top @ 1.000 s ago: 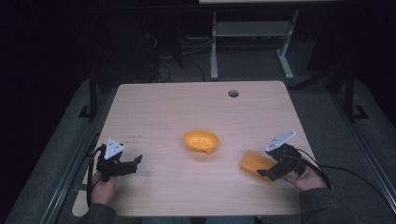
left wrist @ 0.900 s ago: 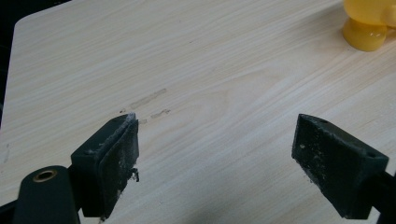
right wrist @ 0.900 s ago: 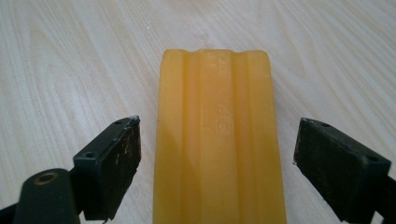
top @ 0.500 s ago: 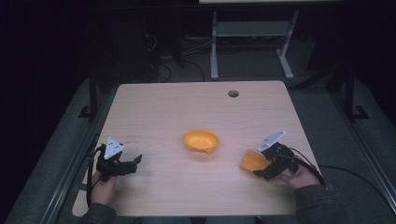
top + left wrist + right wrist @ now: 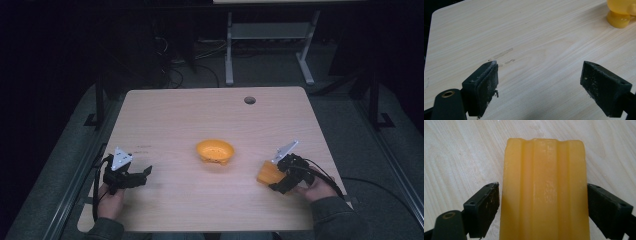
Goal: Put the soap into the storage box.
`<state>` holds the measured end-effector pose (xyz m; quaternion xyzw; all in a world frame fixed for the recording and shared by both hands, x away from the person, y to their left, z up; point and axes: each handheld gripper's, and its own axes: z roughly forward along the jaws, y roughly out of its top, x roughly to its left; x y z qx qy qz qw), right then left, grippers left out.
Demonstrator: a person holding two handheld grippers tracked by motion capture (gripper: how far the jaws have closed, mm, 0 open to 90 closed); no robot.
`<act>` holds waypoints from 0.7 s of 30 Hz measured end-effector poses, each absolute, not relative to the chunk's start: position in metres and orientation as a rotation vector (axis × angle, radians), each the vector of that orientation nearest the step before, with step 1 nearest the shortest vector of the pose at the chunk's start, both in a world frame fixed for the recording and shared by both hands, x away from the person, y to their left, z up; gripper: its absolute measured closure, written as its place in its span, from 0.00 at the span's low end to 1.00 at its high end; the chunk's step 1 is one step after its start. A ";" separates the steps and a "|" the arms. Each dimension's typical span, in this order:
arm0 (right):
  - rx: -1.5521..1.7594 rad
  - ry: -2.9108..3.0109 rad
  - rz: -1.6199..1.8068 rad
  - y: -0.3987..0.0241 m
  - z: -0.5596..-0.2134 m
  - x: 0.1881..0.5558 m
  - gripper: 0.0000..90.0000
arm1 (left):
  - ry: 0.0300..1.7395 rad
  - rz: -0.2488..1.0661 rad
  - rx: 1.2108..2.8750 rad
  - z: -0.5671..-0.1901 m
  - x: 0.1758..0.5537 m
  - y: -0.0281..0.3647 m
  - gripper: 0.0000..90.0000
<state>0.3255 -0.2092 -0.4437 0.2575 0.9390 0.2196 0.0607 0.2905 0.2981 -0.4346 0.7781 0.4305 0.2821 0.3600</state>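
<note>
Orange cup point(image 5: 545, 190) is clamped on its side between the right gripper point(image 5: 286, 176) jaws, near the table's right edge. Left gripper point(image 5: 131, 176) jaws are spread wide, empty. Grip should be kept square across the ribs while the cup is brought to the bowl point(image 5: 215, 150).

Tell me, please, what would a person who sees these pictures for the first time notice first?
Probably the orange bowl, bright at the middle of the pale wooden table in a dark room. Next, the ribbed orange block at the table's right, standing between the jaws of the right gripper; the jaws sit close at its sides, though a firm grip cannot be confirmed. The left gripper hangs open over bare wood near the left edge.
</note>
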 end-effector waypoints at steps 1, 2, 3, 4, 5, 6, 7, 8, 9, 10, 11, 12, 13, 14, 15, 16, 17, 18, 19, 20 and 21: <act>0.783 2.843 0.660 -0.209 -0.444 0.325 0.16 | 1.110 0.726 2.006 -0.435 0.290 0.298 0.16; 0.787 2.846 0.656 -0.208 -0.444 0.325 0.16 | 1.110 0.727 2.006 -0.435 0.290 0.298 0.16; 0.779 2.847 0.651 -0.208 -0.445 0.326 0.16 | 1.109 0.727 2.006 -0.435 0.290 0.298 0.16; 0.780 2.850 0.642 -0.207 -0.446 0.326 0.16 | 1.109 0.727 2.006 -0.435 0.290 0.298 0.16; 0.777 2.851 0.634 -0.207 -0.447 0.327 0.16 | 1.109 0.727 2.006 -0.435 0.290 0.298 0.16; 0.780 2.855 0.632 -0.207 -0.447 0.327 0.16 | 1.109 0.727 2.006 -0.434 0.290 0.298 0.16; 0.782 2.856 0.629 -0.206 -0.448 0.327 0.16 | 1.110 0.727 2.005 -0.435 0.291 0.298 0.16; 0.778 2.857 0.621 -0.206 -0.449 0.327 0.16 | 1.110 0.726 2.006 -0.435 0.291 0.298 0.16; 0.779 2.860 0.617 -0.206 -0.449 0.327 0.16 | 1.109 0.726 2.006 -0.435 0.291 0.298 0.16; 0.778 2.861 0.613 -0.205 -0.450 0.328 0.16 | 1.110 0.727 2.005 -0.434 0.291 0.298 0.16; 0.776 2.862 0.609 -0.205 -0.450 0.328 0.17 | 1.109 0.727 2.005 -0.434 0.291 0.298 0.16; 0.778 2.863 0.607 -0.205 -0.450 0.328 0.17 | 1.107 0.727 2.006 -0.434 0.291 0.298 0.16; 0.775 2.861 0.606 -0.204 -0.450 0.328 0.17 | 1.108 0.727 2.006 -0.434 0.291 0.298 0.16; 0.773 2.861 0.603 -0.204 -0.451 0.328 0.17 | 1.108 0.727 2.006 -0.434 0.291 0.298 0.16; 0.774 2.862 0.602 -0.204 -0.451 0.328 0.17 | 1.107 0.727 2.006 -0.434 0.291 0.298 0.16; 0.774 2.862 0.599 -0.204 -0.451 0.328 0.17 | 1.108 0.727 2.004 -0.434 0.291 0.298 0.16; 0.773 2.864 0.596 -0.204 -0.452 0.328 0.17 | 1.106 0.728 2.005 -0.434 0.291 0.298 0.16; 0.773 2.864 0.596 -0.204 -0.452 0.328 0.17 | 1.106 0.728 2.005 -0.434 0.291 0.298 0.16; 0.772 2.864 0.596 -0.204 -0.452 0.328 0.17 | 1.107 0.728 2.006 -0.434 0.291 0.299 0.16; 0.770 2.863 0.595 -0.203 -0.452 0.328 0.18 | 1.108 0.727 2.005 -0.434 0.291 0.298 0.16; 0.770 2.863 0.595 -0.203 -0.452 0.328 0.18 | 1.108 0.727 2.005 -0.434 0.291 0.298 0.16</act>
